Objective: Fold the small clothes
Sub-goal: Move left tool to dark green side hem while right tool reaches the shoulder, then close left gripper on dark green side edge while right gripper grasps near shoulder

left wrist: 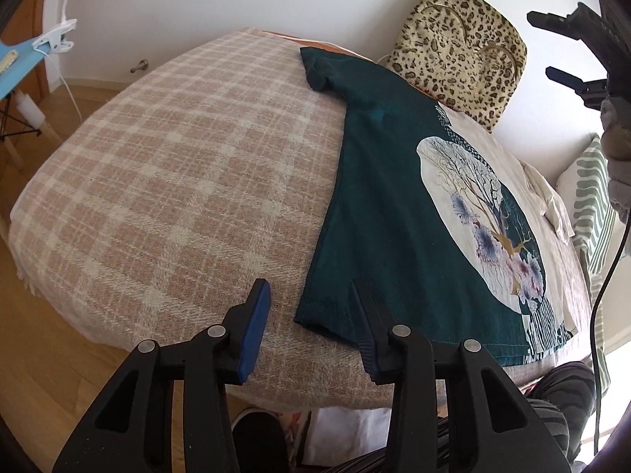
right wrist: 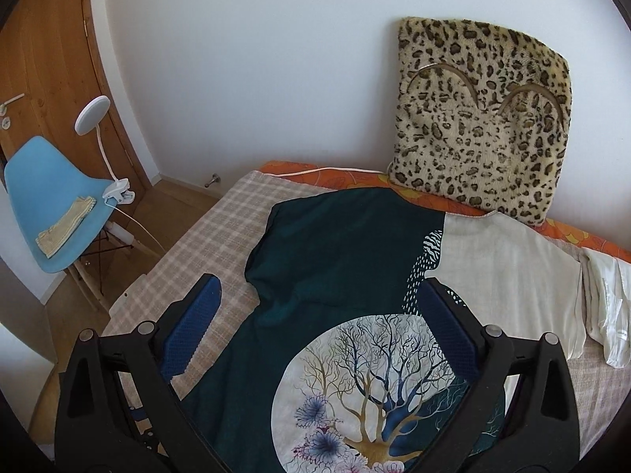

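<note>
A dark green T-shirt (left wrist: 378, 213) with a round white tree print lies flat on the checked blanket (left wrist: 177, 181) over the bed. Its right part lies over a cream garment (right wrist: 504, 260). My left gripper (left wrist: 311, 295) is open and empty, hovering over the shirt's near hem corner. My right gripper (right wrist: 319, 291) is open and empty, above the shirt (right wrist: 335, 260) near its upper chest and the print. The right gripper also shows in the left wrist view (left wrist: 552, 45) high at the upper right, open.
A leopard-print cushion (right wrist: 481, 126) leans on the wall behind the shirt. A white cloth (right wrist: 607, 307) lies at the bed's right. A striped pillow (left wrist: 591, 205) sits right. A blue chair (right wrist: 51, 205) with a clip lamp (right wrist: 92, 114) stands left, beside a wooden door (right wrist: 47, 47).
</note>
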The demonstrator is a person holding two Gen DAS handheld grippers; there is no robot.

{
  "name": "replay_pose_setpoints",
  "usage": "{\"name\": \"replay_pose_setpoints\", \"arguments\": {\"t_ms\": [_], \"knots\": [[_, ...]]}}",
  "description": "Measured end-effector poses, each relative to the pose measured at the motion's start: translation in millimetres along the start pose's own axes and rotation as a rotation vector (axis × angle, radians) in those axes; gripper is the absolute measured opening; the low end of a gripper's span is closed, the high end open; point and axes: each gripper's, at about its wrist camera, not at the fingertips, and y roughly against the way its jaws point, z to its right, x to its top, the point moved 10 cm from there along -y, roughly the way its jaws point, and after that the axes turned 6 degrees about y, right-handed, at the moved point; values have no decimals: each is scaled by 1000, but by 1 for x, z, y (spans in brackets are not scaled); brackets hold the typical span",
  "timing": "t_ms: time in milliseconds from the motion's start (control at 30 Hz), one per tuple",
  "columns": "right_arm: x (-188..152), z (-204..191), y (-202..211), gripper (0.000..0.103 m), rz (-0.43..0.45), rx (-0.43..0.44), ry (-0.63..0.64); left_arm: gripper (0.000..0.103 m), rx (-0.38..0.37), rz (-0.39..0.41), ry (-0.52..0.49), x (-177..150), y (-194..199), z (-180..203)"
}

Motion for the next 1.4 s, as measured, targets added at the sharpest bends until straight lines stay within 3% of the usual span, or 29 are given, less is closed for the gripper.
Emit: {"name": "replay_pose_setpoints", "arguments": {"t_ms": [167, 367, 433, 500, 633, 867, 933, 1400], "knots": [[26, -25, -51, 102, -41, 25, 50, 38, 4, 14, -36, 1, -2, 2], [54, -50, -118, 102, -114, 64, 75, 38, -55, 28, -14, 1, -2, 5], [58, -56, -143, 102, -150, 91, 56, 27, -80, 28, -17, 0, -3, 8], [60, -61, -168, 100, -188, 116, 27, 23, -104, 36, -12, 0, -5, 10], [61, -65, -217, 94, -256, 131, -32, 11, -166, 33, 10, 1, -8, 12], [55, -74, -296, 75, -342, 130, -83, 8, -287, 34, 72, 4, -11, 9], [53, -79, -312, 66, -359, 120, -63, 7, -310, 30, 86, 5, -12, 9], [42, -73, -374, 65, -405, 17, -2, 4, -360, 27, 109, 6, -15, 12]]}}
